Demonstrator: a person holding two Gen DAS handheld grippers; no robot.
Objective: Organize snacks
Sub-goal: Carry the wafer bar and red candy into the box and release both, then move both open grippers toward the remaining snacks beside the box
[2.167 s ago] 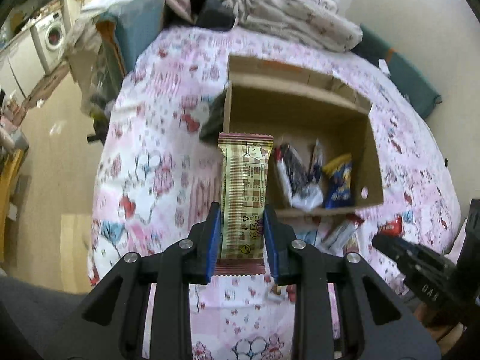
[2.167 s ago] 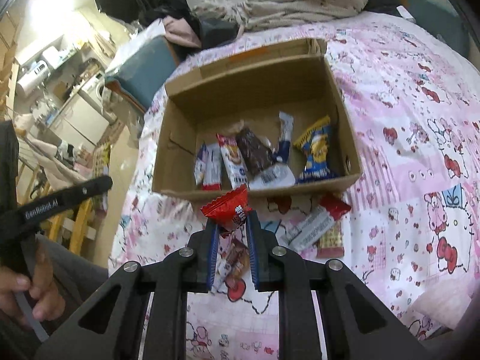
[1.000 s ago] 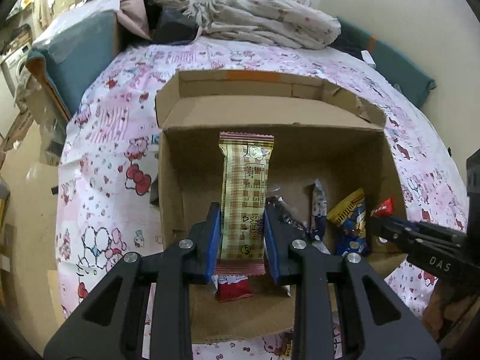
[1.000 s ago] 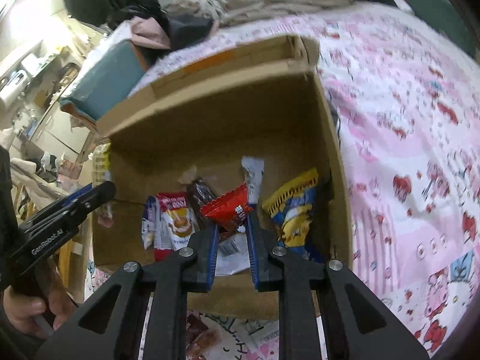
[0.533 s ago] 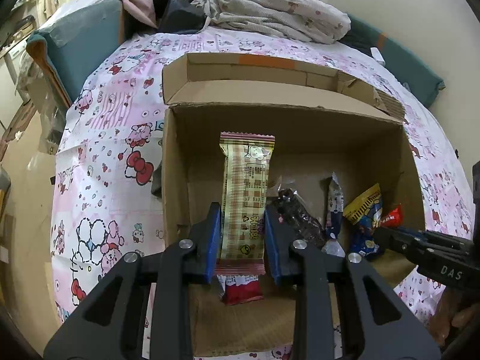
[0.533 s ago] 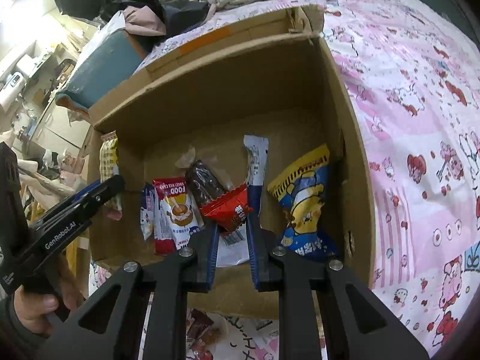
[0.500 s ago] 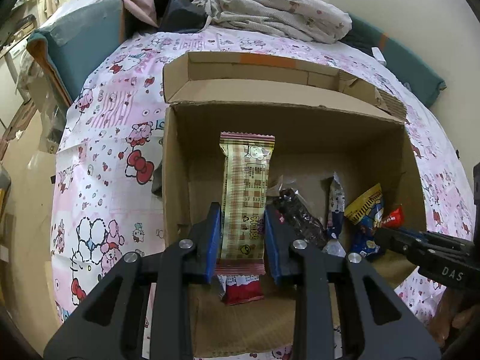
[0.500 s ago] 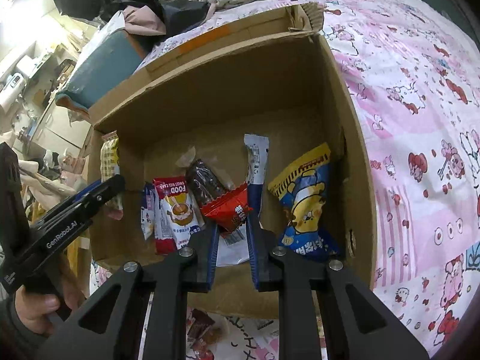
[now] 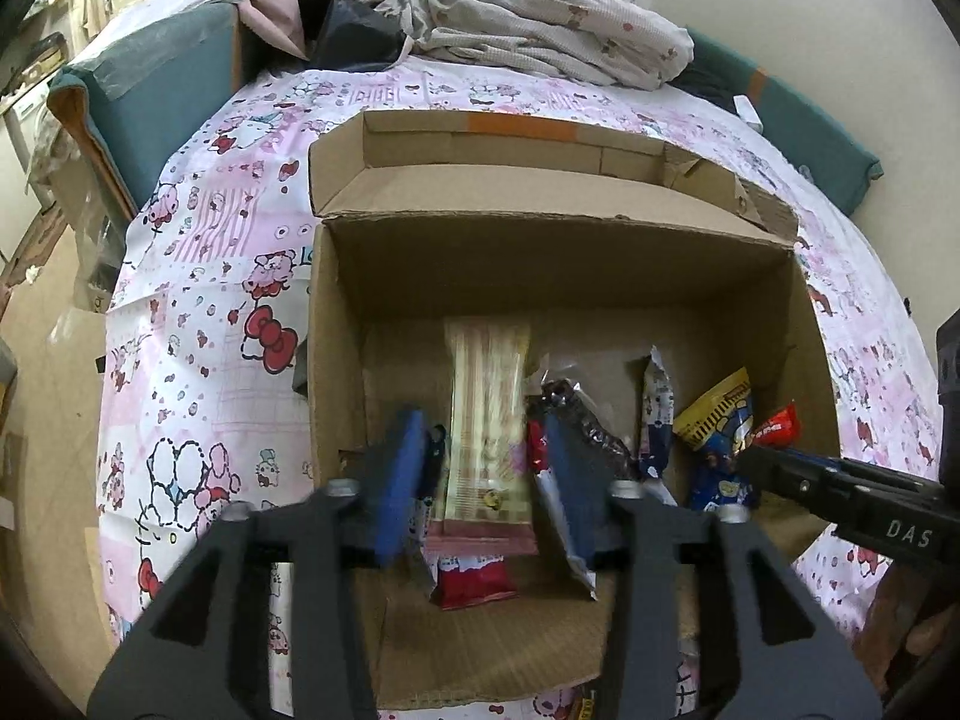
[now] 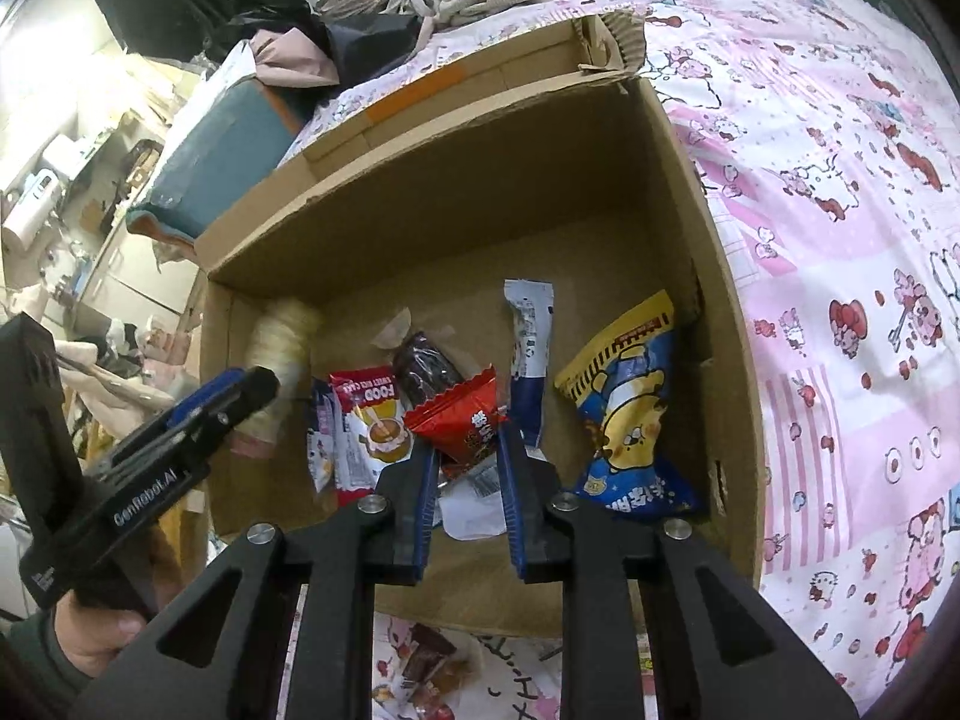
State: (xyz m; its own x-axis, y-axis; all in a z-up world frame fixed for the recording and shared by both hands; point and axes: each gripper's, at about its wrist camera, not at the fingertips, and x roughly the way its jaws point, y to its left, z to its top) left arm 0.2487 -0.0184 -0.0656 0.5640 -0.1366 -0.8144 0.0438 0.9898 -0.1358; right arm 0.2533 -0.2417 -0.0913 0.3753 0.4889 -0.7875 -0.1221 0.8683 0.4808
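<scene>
Half a second back my left gripper (image 9: 483, 474) pinched the plaid wafer bar (image 9: 487, 432); now its jaws are opening, pads clear, bar blurred between them at centre, above the cardboard box (image 9: 564, 282). My right gripper (image 10: 465, 468) is opening too, pads touching the red candy packet (image 10: 465, 420) at lower centre.

Cardboard box (image 9: 336, 324) on the bedspread (image 9: 198, 276), snack packets (image 10: 630, 420) along its near wall, bedding pile (image 9: 540, 30) behind

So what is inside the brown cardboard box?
In the brown cardboard box: yellow-blue snack bag, red-white packet, dark wrapped cake, beige checked bar. Anything beneath them is hidden.
</scene>
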